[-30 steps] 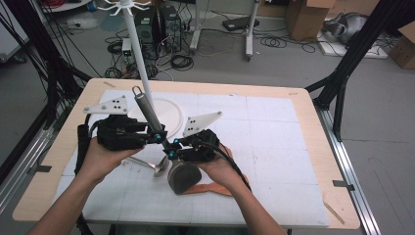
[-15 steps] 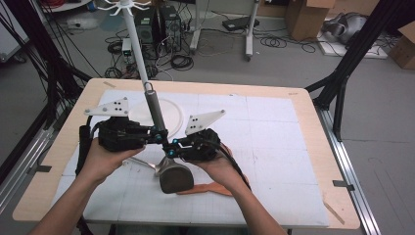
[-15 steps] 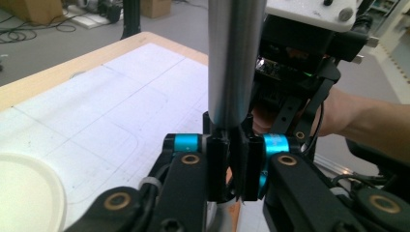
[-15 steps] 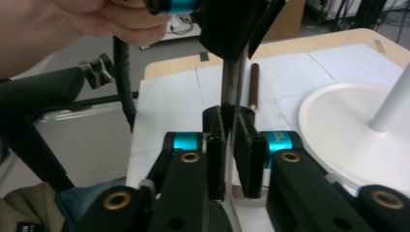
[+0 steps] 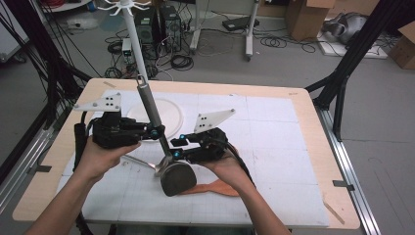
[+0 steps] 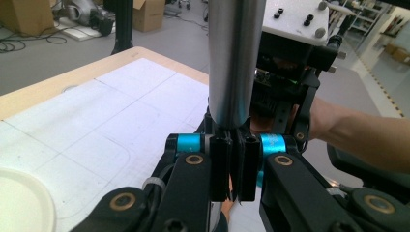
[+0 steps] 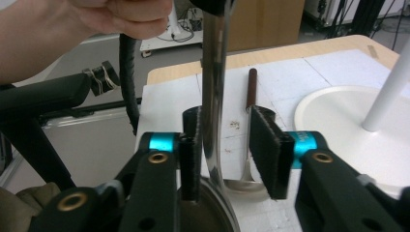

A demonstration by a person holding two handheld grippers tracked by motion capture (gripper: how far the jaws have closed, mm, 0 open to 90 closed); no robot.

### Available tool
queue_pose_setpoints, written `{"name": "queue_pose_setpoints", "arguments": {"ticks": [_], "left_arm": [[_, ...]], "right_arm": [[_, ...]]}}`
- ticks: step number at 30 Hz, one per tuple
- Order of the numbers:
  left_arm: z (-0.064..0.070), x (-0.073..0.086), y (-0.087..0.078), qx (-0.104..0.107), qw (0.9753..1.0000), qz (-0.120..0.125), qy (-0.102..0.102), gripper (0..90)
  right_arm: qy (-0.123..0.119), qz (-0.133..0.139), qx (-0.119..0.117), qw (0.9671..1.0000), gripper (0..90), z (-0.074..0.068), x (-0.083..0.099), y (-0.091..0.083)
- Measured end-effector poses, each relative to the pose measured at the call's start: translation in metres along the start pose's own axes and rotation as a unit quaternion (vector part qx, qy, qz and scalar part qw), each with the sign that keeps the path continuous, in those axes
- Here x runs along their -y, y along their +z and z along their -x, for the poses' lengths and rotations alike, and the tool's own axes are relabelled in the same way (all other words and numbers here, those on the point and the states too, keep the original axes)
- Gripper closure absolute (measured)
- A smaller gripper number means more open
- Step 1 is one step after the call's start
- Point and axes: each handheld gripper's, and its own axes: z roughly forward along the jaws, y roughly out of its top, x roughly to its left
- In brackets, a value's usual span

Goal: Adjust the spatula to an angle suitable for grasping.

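Ladle [image 5: 169,166] handle stands clamped between the closed jaws of the left gripper [image 5: 155,133], bowl hanging below. Right gripper [image 5: 176,149] jaws stand apart, straddling the lower shaft untouched. Step in hand: regrasp. Next: close right jaws squarely on shaft.

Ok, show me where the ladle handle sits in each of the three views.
High view: ladle handle slants upward, left of centre.
Left gripper view: thick steel tube at top centre, clamped in the shut jaws.
Right gripper view: thin upright neck between the open jaws.
Shared landmark: white round base, at bottom left and at right.
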Motion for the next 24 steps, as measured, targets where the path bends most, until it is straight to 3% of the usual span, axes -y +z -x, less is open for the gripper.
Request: {"name": "queue_pose_setpoints", "arguments": {"ticks": [5,14,24], "left_arm": [[-0.001,-0.001,-0.005,-0.004,1.0,0.001,0.001,87.1],[-0.004,-0.005,-0.015,-0.016,0.9998,0.009,0.005,87.1],[-0.004,-0.006,-0.033,-0.045,0.9987,0.016,0.017,87.0]], "right_arm": [[0.002,0.001,0.013,0.9999,56.4,-0.001,0.004,-0.013],[0.017,-0.009,0.057,0.9982,42.5,0.003,0.015,-0.032],[0.032,-0.015,0.095,0.9948,36.2,0.009,0.03,-0.051]]}}
